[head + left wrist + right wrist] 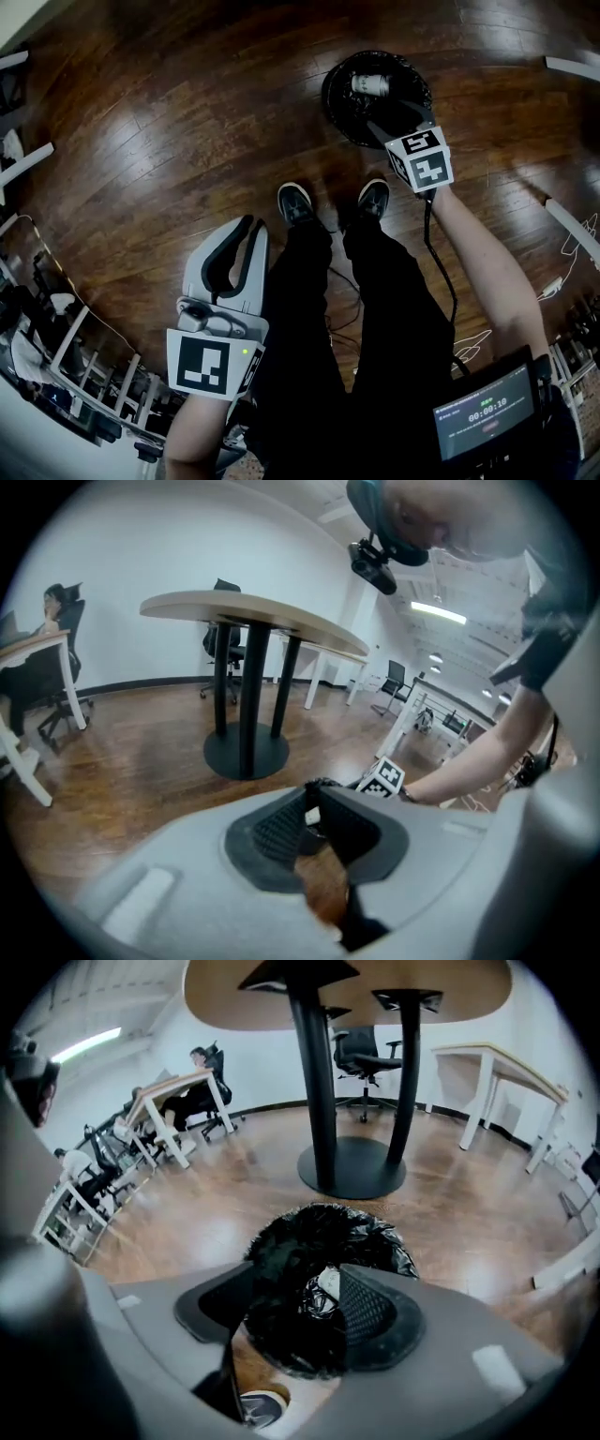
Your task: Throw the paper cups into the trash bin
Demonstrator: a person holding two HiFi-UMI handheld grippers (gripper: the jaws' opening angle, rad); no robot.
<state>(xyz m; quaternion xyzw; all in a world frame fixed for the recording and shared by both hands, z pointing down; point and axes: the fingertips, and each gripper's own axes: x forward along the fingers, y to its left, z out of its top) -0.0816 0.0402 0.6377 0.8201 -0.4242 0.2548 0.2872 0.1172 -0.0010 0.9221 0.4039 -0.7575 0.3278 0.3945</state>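
- Dark wooden floor (169, 122) fills an open office; a round table (347, 988) on a black pedestal stands beyond the work spot, with desks and chairs farther off.
- On the floor, just ahead of the person's shoes (295, 202) and short of the pedestal, stands the trash bin (330, 94), lined with a black bag.
- One paper cup (370, 84) is already inside the bin. It seems to lie on its side, its long axis running across the head view.
- The right gripper (394, 117) hangs over the bin's near rim and points steeply down. Its fingers are spread and grasp nothing, with the bin mouth and the cup (328, 1283) showing through the gap.
- The left gripper (246, 230) sits by the person's left leg, well apart from the bin. Its fingers are also released and empty, with only floor between them.
- The cup lies below and just ahead of the right fingers, so the right hand is far nearer.
- No other cup is in view, so I judge the drop done.
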